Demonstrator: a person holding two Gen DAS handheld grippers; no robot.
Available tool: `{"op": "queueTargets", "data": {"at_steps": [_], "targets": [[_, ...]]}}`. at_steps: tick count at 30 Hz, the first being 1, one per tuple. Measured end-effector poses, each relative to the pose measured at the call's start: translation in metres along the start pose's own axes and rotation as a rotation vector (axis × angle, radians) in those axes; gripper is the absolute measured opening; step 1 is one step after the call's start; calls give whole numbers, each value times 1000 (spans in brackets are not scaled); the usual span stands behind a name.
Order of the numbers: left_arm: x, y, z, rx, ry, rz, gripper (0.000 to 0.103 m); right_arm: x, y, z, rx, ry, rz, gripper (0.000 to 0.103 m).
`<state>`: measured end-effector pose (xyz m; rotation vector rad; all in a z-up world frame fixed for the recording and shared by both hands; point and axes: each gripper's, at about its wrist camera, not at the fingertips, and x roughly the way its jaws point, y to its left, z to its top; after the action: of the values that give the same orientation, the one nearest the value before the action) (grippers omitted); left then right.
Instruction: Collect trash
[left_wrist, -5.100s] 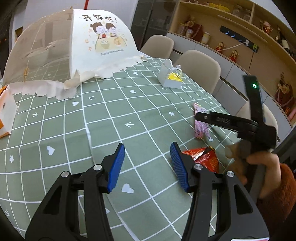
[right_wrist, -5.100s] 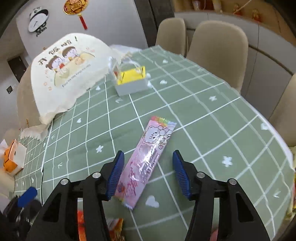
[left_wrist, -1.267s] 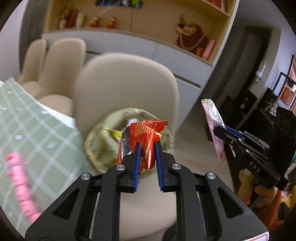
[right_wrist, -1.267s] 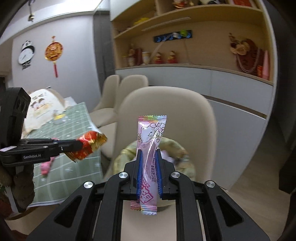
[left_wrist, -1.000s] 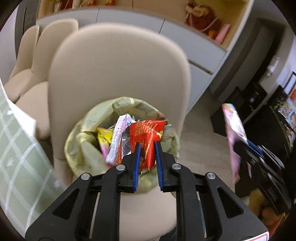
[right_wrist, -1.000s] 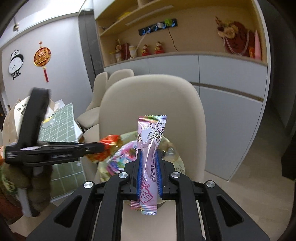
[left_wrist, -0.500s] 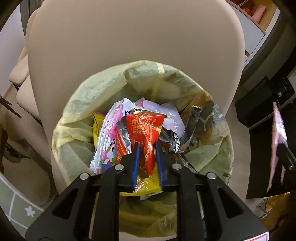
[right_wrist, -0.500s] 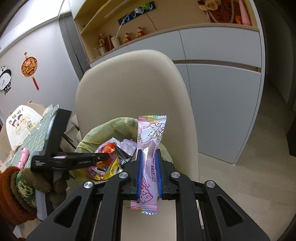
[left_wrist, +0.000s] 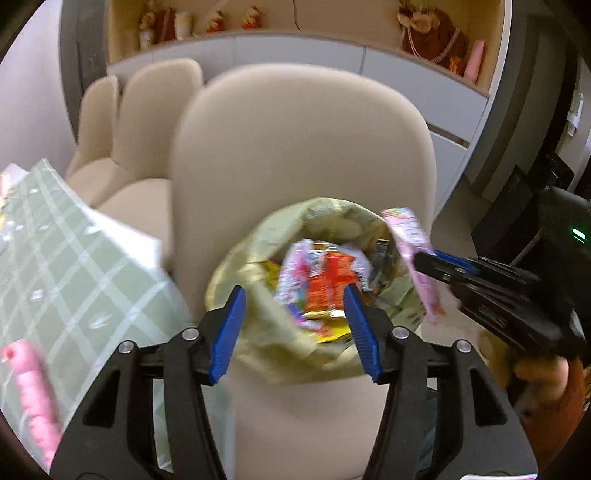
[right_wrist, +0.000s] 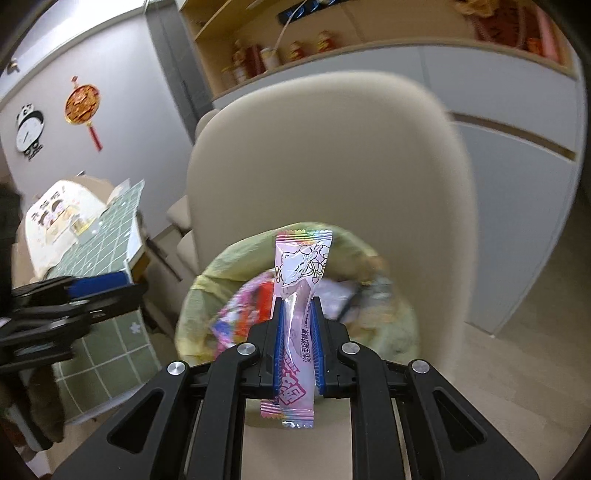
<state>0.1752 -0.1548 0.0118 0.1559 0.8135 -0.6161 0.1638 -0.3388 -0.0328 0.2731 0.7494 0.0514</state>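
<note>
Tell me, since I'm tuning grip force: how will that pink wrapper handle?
Pink wrapper stands upright above the shut right gripper, so probably fairly stiff. Its thin, glossy film looks light and possibly slippery.

- Candy wrapper: pale pink, iridescent ends, magenta print.
- Bin liner: yellow-green.
- Snack packet: red-orange.
- Chair: beige.
- Bench cloth: green, white grid.

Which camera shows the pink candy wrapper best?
The right wrist view: the pink candy wrapper stands sharp and centred, clamped in the right gripper. The left wrist view catches it only from the side, blurred, near the trash bag.
</note>
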Motion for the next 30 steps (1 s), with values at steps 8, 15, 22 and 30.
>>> {"op": "queueTargets", "data": {"at_steps": [8,15,22,30], "targets": [[-31,40,-15,-91,-54,-1,53,80,38,0,-114,178,-42,14],[-27,52,-18,-130,-45,-48,53,103,27,-7,-83,257,-108,14],[-30,56,-22,-156,-53,-35,53,82,29,-10,-70,203,-82,34],[-69,48,-34,-129,-136,32,60,-2,46,-19,-52,20,-96,43]]}}
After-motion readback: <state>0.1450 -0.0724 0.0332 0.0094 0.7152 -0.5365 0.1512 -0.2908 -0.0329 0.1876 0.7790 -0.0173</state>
